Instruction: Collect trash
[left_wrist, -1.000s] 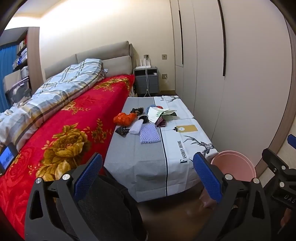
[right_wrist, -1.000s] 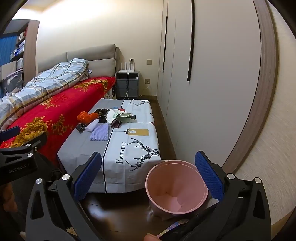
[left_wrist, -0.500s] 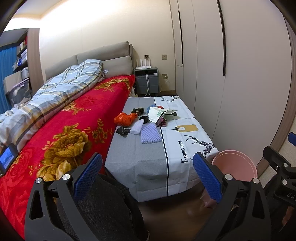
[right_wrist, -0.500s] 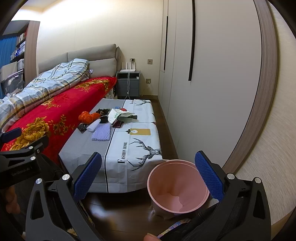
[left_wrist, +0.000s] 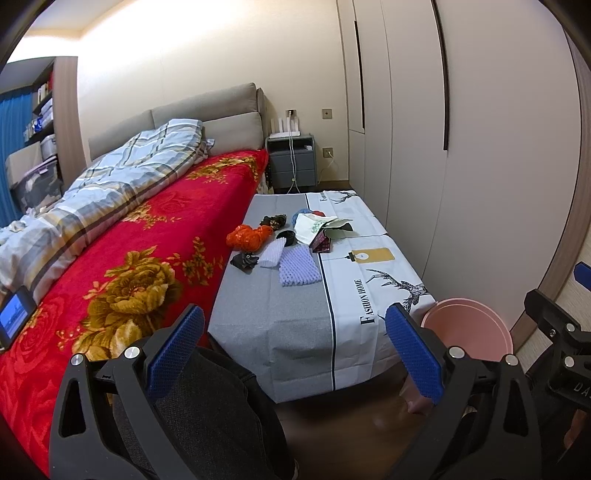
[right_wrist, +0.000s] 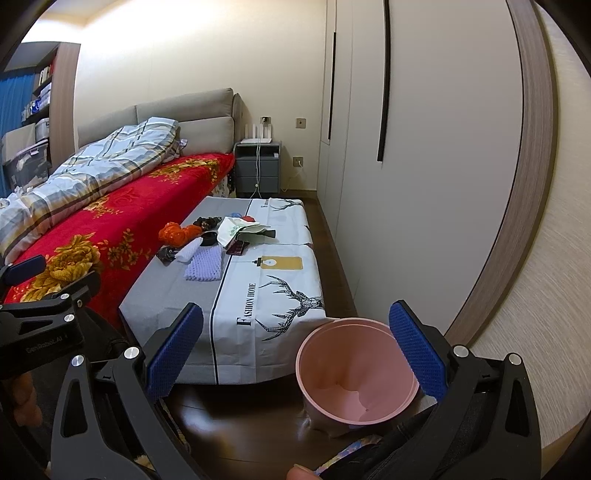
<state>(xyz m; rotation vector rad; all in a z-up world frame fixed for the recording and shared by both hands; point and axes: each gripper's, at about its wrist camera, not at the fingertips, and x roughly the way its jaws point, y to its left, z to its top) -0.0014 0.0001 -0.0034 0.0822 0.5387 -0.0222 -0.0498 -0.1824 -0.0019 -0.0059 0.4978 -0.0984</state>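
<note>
Both claws are spread wide and hold nothing: the left claw (left_wrist: 293, 347) hangs over the near end of the low desk (left_wrist: 273, 325), and the right claw (right_wrist: 295, 347) hangs above the floor by the pink bin (right_wrist: 356, 373). The bin stands upright on the dark floor, just beside the desk's near right corner, and looks empty apart from its pale bottom.

The trash lies in a loose cluster toward the far half of the desk, on its grey-and-white cloth printed with a deer. Nearest is a lilac foam net (left_wrist: 298, 265), with a white foam sleeve (left_wrist: 272, 253) touching its left edge and a crumpled black wrapper (left_wrist: 244, 260) beside that. Behind them sit an orange plastic bag (left_wrist: 248, 235), a white printed bag (left_wrist: 312, 225) and a dark red packet (left_wrist: 320, 245). A bed with a red floral blanket (left_wrist: 147, 240) runs along the desk's left side.
</note>
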